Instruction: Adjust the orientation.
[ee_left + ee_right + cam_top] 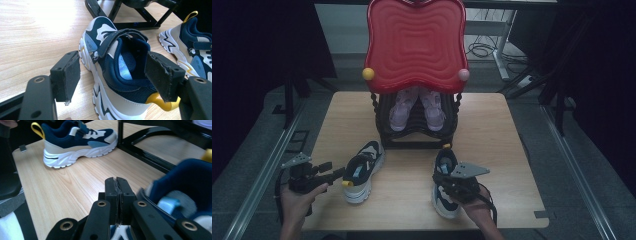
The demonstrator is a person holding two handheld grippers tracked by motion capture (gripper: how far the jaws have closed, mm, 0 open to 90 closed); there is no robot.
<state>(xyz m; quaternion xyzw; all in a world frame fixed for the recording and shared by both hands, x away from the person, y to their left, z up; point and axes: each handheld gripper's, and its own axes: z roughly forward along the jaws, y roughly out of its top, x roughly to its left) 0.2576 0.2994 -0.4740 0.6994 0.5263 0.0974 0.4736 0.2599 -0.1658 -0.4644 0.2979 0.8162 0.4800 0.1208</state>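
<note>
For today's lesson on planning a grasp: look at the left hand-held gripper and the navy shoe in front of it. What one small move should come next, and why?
Probably ease the left hand-held gripper forward and close it on the shoe's heel collar. Its jaws stand open on either side of the left navy shoe, pads not touching it, with the yellow heel loop close by the right-hand pad in its own view.

Two matching navy, cream and white sneakers stood upright on their soles on the wooden table, at its near side. The left sneaker [362,171] lay at the left, its toe pointing far and a little right, its heel with a yellow pull loop nearest; its navy strap arched over an open mouth showing a light blue insole. The right sneaker [446,184] lay well apart at the right, yellow loop at its far end, toe near.
</note>
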